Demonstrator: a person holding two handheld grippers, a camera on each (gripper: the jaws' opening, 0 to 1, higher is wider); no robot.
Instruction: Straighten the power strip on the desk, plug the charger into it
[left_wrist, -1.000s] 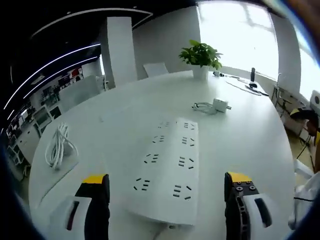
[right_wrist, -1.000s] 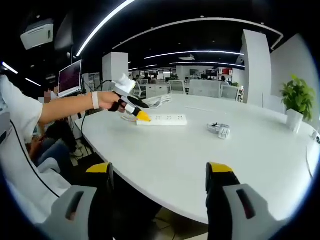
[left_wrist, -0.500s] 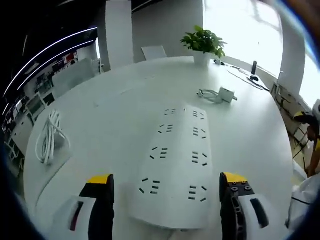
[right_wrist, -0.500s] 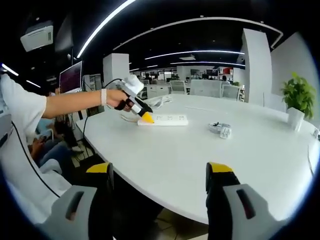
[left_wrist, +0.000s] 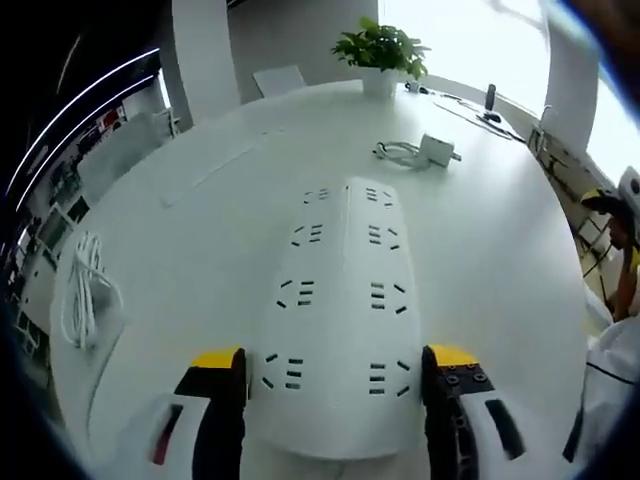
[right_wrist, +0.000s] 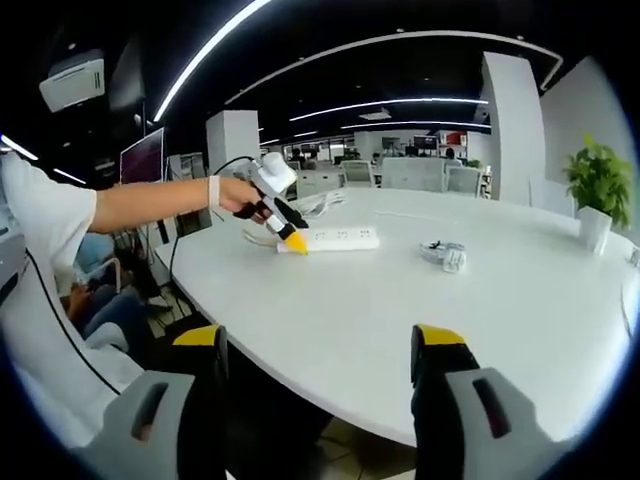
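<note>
Fingers of left gripper (left_wrist: 335, 365) now down at the near end of the power strip (left_wrist: 340, 300), one each side, spread wide, not clamped yet; half a second ago farther back. Looks ready for the straightening grab. Strip flat on the white bench (left_wrist: 200, 230), long axis running straight away toward the charger (left_wrist: 437, 151) beyond its far end. Right gripper (right_wrist: 315, 345) off past the bench edge, fingers apart, holding nothing.
</note>
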